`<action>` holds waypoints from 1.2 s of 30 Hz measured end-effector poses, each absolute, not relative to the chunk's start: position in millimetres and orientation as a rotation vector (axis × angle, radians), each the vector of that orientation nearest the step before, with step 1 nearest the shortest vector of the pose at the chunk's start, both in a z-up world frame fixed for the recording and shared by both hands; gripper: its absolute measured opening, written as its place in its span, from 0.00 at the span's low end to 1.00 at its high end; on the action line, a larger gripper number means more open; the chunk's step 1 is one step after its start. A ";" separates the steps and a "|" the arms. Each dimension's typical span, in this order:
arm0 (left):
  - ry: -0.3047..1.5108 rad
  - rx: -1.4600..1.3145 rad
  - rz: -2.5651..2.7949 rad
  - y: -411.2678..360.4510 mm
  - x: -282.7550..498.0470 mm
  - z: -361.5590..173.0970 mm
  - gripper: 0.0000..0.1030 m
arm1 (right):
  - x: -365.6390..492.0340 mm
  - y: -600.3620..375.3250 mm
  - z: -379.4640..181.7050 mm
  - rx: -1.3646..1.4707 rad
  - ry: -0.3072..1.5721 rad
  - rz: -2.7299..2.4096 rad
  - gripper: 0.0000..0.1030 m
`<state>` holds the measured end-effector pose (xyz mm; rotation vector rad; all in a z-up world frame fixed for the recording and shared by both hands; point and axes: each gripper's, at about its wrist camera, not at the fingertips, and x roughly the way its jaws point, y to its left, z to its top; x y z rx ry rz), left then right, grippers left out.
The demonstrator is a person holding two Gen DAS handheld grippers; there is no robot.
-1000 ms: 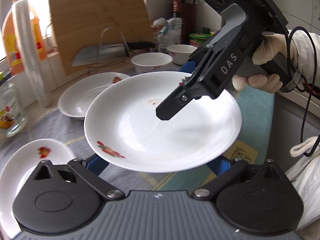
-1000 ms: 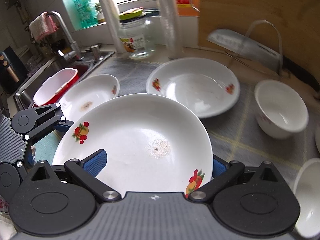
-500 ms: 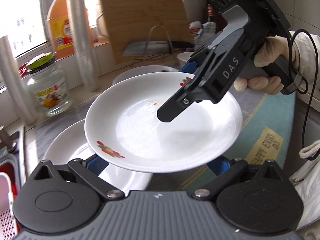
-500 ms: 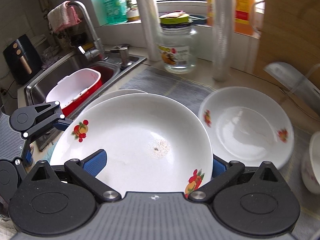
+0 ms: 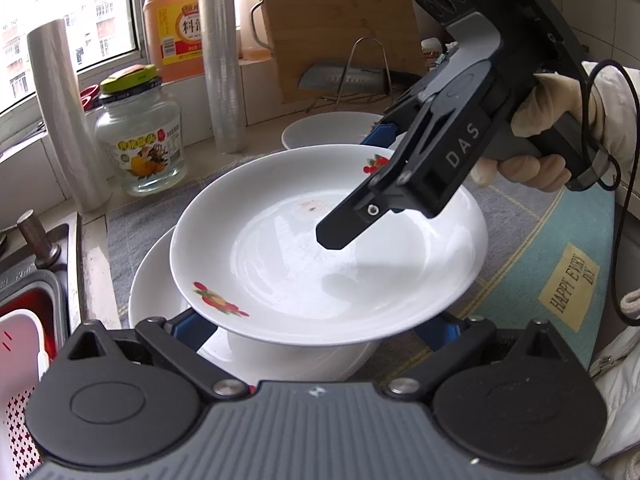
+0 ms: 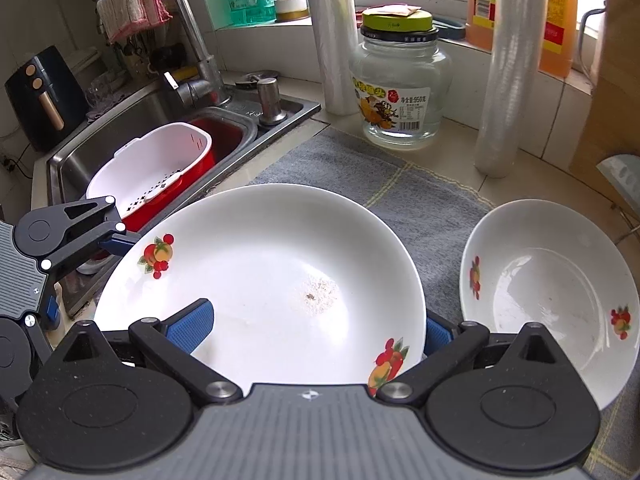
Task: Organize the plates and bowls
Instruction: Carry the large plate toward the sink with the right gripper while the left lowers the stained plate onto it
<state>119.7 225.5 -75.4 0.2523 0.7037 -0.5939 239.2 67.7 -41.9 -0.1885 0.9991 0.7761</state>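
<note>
A white plate with fruit decals [image 5: 320,256] is held in the air by both grippers. My left gripper [image 5: 316,330] is shut on its near rim, with both blue pads tucked under the plate. My right gripper [image 6: 312,328] is shut on the opposite rim [image 6: 264,280], one blue pad lying on the inside and the other below. It enters the left wrist view from the upper right, held by a gloved hand [image 5: 532,136]. Just beneath the held plate a second white plate [image 5: 160,300] lies on the grey mat [image 6: 360,176]. A third decorated plate [image 6: 552,300] rests to the right.
The sink [image 6: 132,120] with a red and white colander basket [image 6: 152,172] and a tap [image 6: 188,40] lies just left of the mat. A glass jar [image 6: 400,92], film rolls [image 6: 508,80], an orange bottle [image 5: 176,20], a cutting board [image 5: 332,20] and a racked cleaver [image 5: 344,76] line the back.
Both grippers have carried the plate leftward, towards the sink. It now hangs over the plate nearest the sink. The small bowls have dropped out of view.
</note>
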 end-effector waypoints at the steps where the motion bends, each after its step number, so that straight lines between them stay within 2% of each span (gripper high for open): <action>1: 0.707 0.250 -0.594 226.6 120.8 -76.3 0.99 | 240.2 69.4 -42.8 -0.191 1.001 0.776 1.00; 19: 0.801 0.165 -0.621 238.7 138.2 -83.2 0.99 | 249.8 91.6 -54.1 -0.258 1.025 0.769 1.00; 36: 0.980 0.158 -0.645 236.7 158.3 -78.2 0.97 | 253.4 101.1 -57.0 -0.276 1.051 0.761 1.00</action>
